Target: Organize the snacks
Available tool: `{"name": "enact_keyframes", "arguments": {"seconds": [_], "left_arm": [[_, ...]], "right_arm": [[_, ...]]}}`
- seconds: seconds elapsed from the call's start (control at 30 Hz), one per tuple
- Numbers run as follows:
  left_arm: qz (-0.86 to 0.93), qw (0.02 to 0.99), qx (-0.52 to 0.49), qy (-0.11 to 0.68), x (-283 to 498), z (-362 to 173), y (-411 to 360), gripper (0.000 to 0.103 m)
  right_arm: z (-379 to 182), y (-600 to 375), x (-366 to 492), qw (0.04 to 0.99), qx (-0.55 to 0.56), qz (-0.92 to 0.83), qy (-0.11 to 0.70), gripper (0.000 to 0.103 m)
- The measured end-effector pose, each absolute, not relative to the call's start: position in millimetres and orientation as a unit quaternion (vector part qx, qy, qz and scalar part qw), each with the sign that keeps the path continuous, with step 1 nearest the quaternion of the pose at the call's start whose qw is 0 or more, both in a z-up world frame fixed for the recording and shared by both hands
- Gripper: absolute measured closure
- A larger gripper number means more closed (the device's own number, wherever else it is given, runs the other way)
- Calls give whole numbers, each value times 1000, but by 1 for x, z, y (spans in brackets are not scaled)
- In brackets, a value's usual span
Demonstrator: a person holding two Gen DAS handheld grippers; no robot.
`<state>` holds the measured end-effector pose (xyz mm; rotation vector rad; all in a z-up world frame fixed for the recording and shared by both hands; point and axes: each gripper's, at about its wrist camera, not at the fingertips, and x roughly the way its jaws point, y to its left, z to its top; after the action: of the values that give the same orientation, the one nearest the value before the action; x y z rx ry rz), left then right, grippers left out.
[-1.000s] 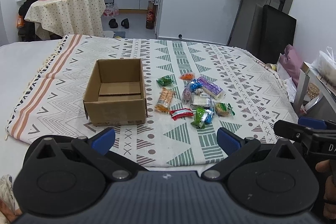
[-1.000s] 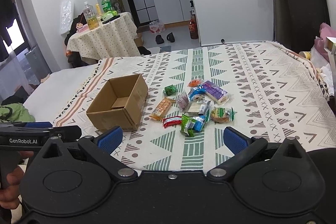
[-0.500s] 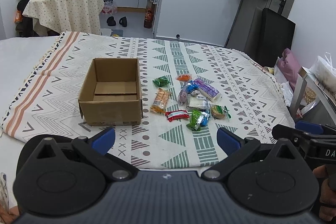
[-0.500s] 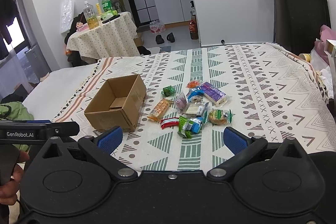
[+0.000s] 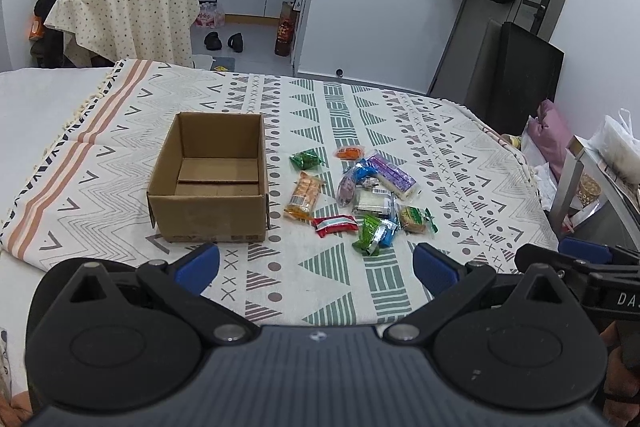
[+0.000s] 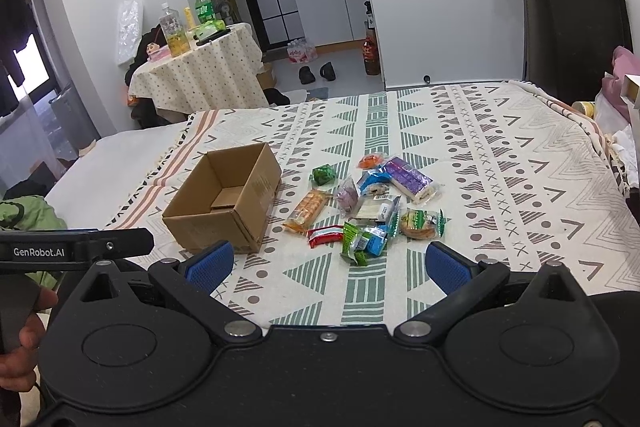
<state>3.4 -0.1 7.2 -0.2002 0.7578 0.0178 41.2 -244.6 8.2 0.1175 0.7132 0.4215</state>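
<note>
left gripper (image 5: 316,263): we hold it spread wide, nothing between the pads, near edge of the cloth.
right gripper (image 6: 328,263): likewise wide and empty.
cardboard box (image 5: 210,183): empty, left of the pile.
snacks (image 5: 360,195): loose cluster right of the box, none inside yet.
green packet (image 6: 354,237): nearest item — far of our right gripper, slightly right of centre; long axis runs near-to-far.

Both tongs drew back slightly from snacks (image 5: 362,193); nothing displaced.
</note>
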Motion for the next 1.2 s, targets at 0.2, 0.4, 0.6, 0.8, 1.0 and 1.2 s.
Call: {"name": "enact_keyframes", "arguments": {"seconds": [0.2,0.4,0.6,0.8,1.0,1.2], "left_arm": [[9,926,-99,365,5,8,-2,1],[5,925,-100,366,13,4,-5,1],[6,924,-103,368,24,-2,-8,1],[9,922,-114,371,43,-12,-11,2],[4,919,-119,376,61,-24,-18,3],[-7,914,-123,386,83,-36,-30,11]], "right_arm": [[7,-247,45,911,63,207,351,0],[3,-249,52,909,66,203,358,0],[-7,-254,65,905,76,197,370,0],[-19,-265,83,902,99,185,378,0],[-33,-276,103,895,124,176,391,1],[-50,-288,128,886,145,165,409,7]]}}
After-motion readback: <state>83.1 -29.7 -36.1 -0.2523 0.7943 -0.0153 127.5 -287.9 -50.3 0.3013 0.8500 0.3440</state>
